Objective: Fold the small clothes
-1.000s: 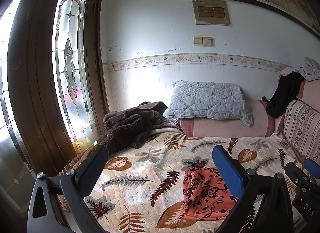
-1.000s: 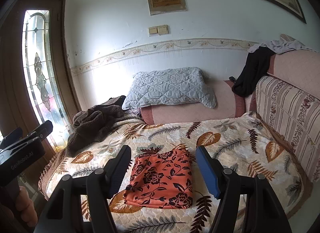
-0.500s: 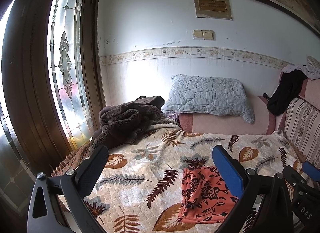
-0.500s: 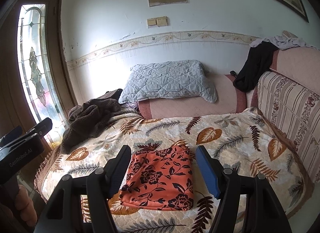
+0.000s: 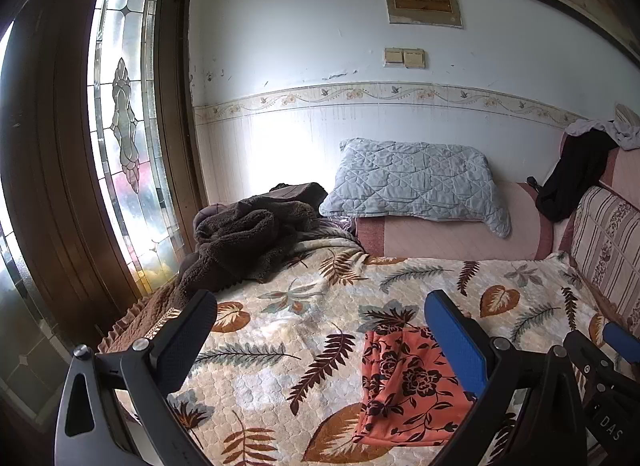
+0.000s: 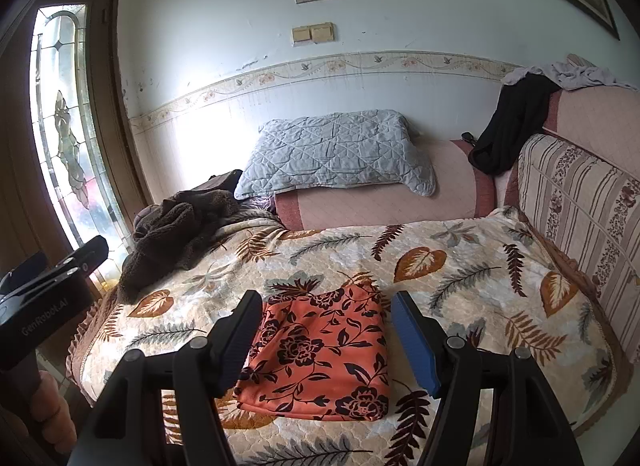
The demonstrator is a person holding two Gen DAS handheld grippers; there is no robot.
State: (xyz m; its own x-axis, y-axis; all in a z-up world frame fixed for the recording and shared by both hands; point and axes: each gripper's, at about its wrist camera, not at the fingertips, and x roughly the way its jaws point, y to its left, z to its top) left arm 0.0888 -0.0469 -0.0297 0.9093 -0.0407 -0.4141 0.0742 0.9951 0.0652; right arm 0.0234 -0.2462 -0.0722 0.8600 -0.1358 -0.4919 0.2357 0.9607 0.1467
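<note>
Orange floral cloth (image 6: 320, 350) lies folded flat on the bed (image 6: 480, 266), soft, light, floppy; best pinched at a corner. Left gripper (image 5: 320, 326) and right gripper (image 6: 326, 326) hover, jaws apart, empty.

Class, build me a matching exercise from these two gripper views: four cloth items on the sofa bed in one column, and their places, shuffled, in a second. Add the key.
Items
1. orange floral garment
2. grey quilted pillow
3. brown fleece blanket
4. black garment

Places
A. heaped at the window end
B. draped over the backrest corner
C. flat on the leaf-print cover
D. resting on the pink bolster

Pairs: 1-C, 2-D, 3-A, 4-B
</note>
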